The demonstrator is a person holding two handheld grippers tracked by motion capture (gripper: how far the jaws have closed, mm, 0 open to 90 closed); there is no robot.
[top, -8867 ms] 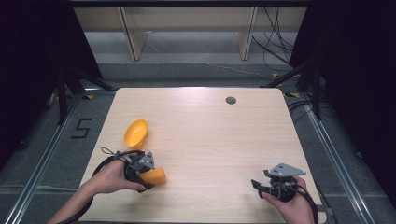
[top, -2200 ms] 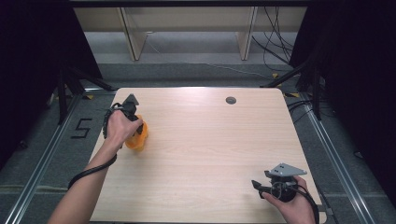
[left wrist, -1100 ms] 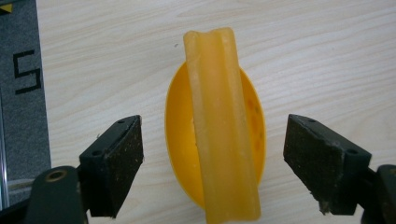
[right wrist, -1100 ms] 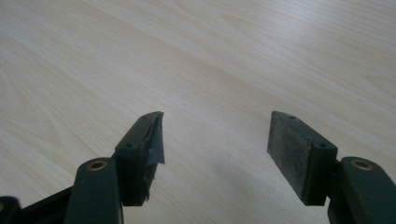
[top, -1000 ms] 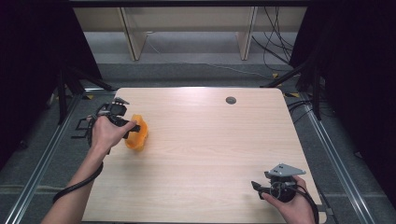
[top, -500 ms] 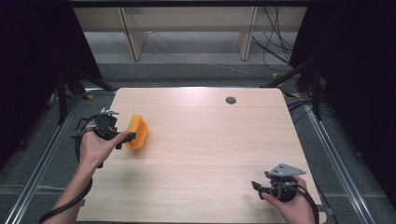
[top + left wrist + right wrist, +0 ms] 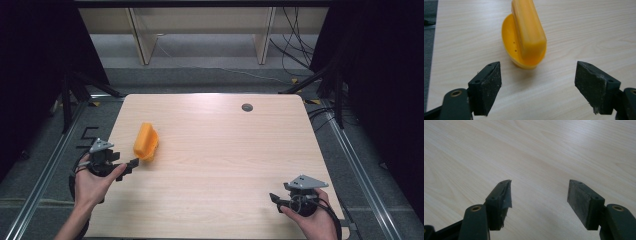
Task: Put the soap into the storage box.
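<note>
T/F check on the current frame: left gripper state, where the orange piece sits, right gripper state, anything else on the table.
1. The left gripper is shut on the orange piece. False: its fingers are open, the piece ahead of them.
2. The orange piece sits on the table's left side. True.
3. The right gripper holds a cup. False: it is open with bare wood between the fingers.
4. A small dark round mark lies near the far edge. True.
</note>
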